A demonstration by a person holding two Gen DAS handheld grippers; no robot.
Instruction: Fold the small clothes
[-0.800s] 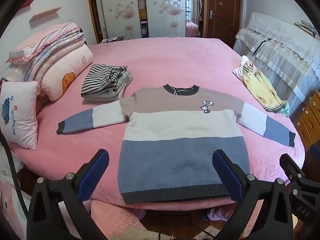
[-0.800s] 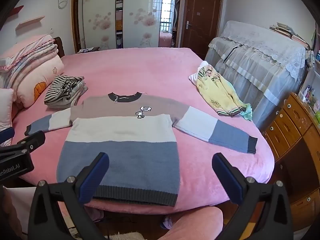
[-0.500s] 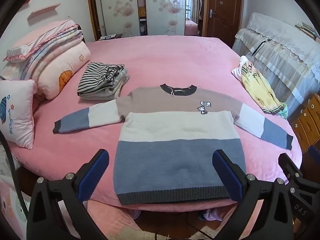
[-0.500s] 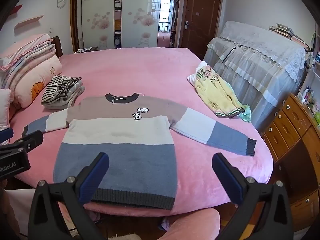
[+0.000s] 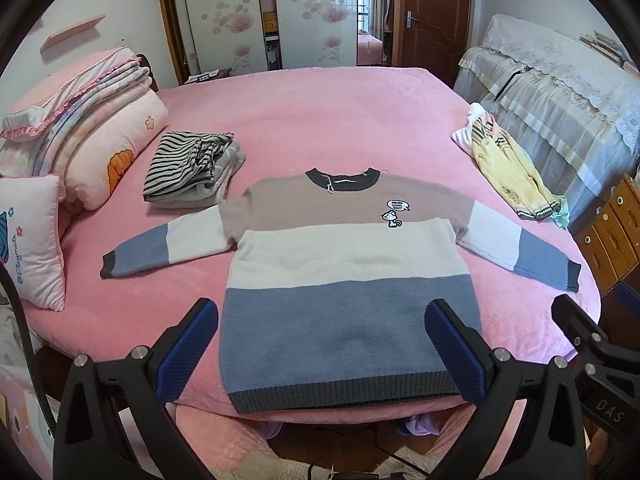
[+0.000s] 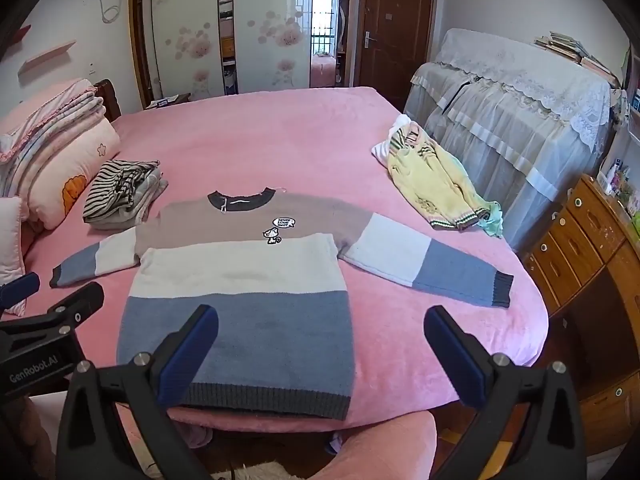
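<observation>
Bedroom, pink bed (image 5: pixel 320 112), wardrobe and door behind. Sweater (image 5: pixel 344 280) lies flat at bed's near edge, front up, sleeves spread, hem toward camera: no fold made yet. Striped folded pile (image 5: pixel 188 168) near pillows looks done; yellow garment (image 5: pixel 508 172) at right edge lies crumpled, likely waiting. Left hand-held gripper (image 5: pixel 320 344) wide open, empty, above hem. Right hand-held gripper (image 6: pixel 320 352) likewise open, nothing between jaws. Right view shows wooden drawers (image 6: pixel 580 248) more fully; left view shows printed cushion (image 5: pixel 28 240).
</observation>
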